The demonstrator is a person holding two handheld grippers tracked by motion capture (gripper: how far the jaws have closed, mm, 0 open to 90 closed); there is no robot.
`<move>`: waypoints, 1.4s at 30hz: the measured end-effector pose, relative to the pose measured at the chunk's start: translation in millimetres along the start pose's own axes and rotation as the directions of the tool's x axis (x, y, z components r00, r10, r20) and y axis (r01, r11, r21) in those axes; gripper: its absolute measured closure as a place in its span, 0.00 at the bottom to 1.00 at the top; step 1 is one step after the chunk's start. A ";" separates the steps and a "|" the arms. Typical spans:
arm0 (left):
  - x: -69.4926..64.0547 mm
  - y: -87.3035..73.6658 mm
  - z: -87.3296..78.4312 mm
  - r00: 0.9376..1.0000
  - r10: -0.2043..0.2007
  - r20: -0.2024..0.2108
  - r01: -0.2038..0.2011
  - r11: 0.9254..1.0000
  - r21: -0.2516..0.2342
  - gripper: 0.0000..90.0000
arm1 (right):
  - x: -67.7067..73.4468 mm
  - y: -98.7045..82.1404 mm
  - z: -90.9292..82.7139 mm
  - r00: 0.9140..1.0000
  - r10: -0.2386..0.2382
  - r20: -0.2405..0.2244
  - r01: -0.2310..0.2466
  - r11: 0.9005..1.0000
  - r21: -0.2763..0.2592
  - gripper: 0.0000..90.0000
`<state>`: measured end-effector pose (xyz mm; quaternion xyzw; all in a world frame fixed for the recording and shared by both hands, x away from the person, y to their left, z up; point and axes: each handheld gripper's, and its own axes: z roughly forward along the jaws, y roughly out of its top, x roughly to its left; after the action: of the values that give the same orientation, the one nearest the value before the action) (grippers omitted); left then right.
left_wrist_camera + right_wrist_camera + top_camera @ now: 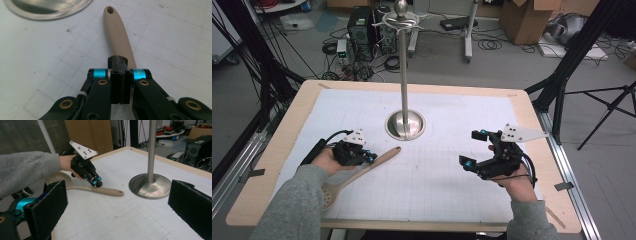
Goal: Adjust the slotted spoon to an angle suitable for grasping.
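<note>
Toward the near left corner of the tabletop lies a tan slotted spoon, flat on the gridded white mat, its perforated bowl close to the near edge and its handle running up and inward toward the middle. The handle ends in a small hanging hole, well short of the round steel foot of the upright stand that rises from the middle of the tabletop.

The left tongs sit directly over the handle's middle with the jaws drawn fully together; in the left gripper view the handle runs out from beneath the closed tips, and whether they pinch it or merely rest on it I cannot tell. The right tongs hover over bare mat toward the right edge, spread wide and carrying nothing.

I judge the spoon light and stiff, likely wood or hard plastic, so it should not flex or break. Its smooth, rounded handle could roll or slip between the pads. The flatter mid-handle, near the balance point, looks the best place to grip; the bowl end would tip it down.
</note>
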<state>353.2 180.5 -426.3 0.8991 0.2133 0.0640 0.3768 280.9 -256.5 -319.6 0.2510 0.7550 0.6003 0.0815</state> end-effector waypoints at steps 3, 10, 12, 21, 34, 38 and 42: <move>-4.6 3.8 2.2 0.998 0.045 0.035 -0.046 0.999 0.014 0.99 | 0.5 -0.1 0.9 1.000 -0.001 -0.001 0.001 1.000 0.005 0.01; -8.6 7.8 -0.8 0.997 0.072 0.023 -0.072 0.997 -0.019 0.99 | 0.4 -0.2 0.5 1.000 -0.005 -0.001 0.005 1.000 0.003 0.01; -7.9 8.6 -6.7 0.999 0.041 -0.004 -0.041 0.998 -0.049 0.99 | -0.1 -0.2 -0.2 1.000 -0.005 0.001 0.005 1.000 0.002 0.01; -15.9 6.5 -49.9 0.995 0.014 -0.096 -0.028 0.989 -0.148 0.98 | -0.9 -0.5 -1.5 1.000 -0.007 0.006 0.007 1.000 0.001 0.01; -46.4 -15.6 -86.2 0.988 -0.031 -0.151 0.002 0.982 -0.189 0.85 | 1.5 -0.4 3.4 1.000 -0.010 0.000 0.010 1.000 0.019 0.01; -51.2 -19.2 -90.3 0.985 -0.048 -0.168 0.010 0.975 -0.220 0.74 | -0.2 -0.6 2.9 1.000 -0.014 0.004 0.014 1.000 0.018 0.01; -52.1 -21.8 -93.5 0.984 -0.061 -0.168 0.024 0.976 -0.215 0.61 | -0.9 -0.8 1.2 1.000 -0.010 0.007 0.010 1.000 0.018 0.01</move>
<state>273.1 232.5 -373.1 0.8400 0.2566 0.1563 0.4518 282.0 -256.0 -320.8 0.2501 0.7613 0.5922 0.0846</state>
